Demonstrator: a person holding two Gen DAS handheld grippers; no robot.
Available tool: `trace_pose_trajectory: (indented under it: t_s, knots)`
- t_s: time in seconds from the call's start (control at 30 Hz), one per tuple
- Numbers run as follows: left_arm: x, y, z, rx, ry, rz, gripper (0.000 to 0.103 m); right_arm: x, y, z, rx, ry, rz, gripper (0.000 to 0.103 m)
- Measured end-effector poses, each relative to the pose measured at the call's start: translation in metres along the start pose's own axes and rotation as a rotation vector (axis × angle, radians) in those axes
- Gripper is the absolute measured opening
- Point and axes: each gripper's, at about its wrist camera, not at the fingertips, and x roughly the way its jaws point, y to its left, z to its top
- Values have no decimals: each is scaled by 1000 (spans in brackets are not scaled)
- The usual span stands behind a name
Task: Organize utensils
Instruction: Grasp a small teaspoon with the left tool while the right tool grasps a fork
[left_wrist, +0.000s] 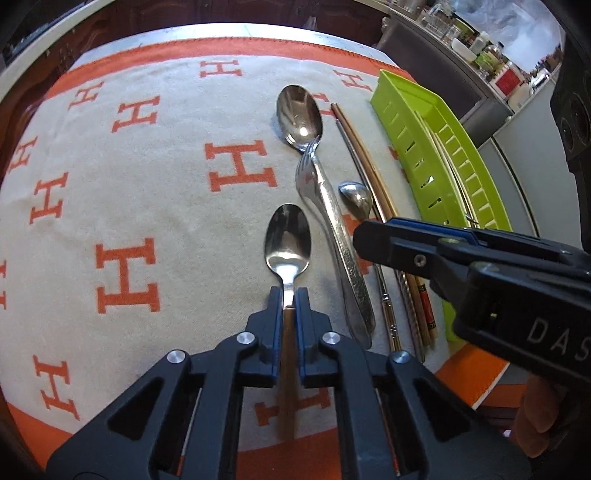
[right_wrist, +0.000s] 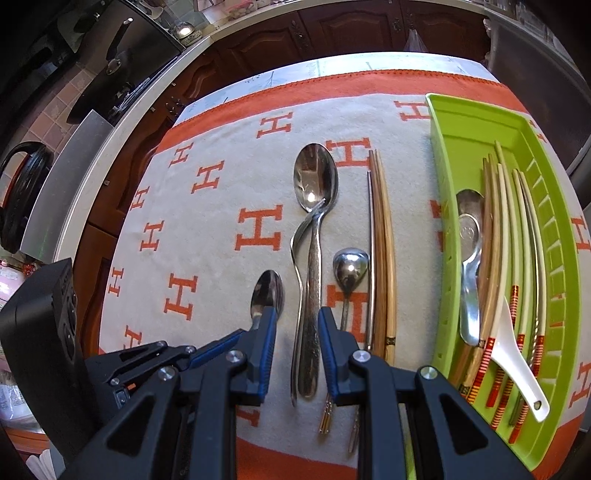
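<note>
Now the left gripper is clenched on the small spoon, lying on the cloth well left of the green tray. Lift it level before carrying it over the big spoon and fork, which the released right gripper straddles, toward the tray.

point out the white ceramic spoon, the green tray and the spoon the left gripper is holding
white ceramic spoon (right_wrist: 515, 373), right wrist view, on its handle
green tray (right_wrist: 441, 236), right wrist view, on its left wall
wooden-handled spoon (left_wrist: 287, 240), left wrist view, on its bowl
</note>
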Motion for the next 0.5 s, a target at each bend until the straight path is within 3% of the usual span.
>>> trace_pose_trajectory:
  t_s: [0.5]
  knots:
    - [-33, 65, -10, -201, -73, -6, 4, 32, 22, 30, -136, -69, -109, 23]
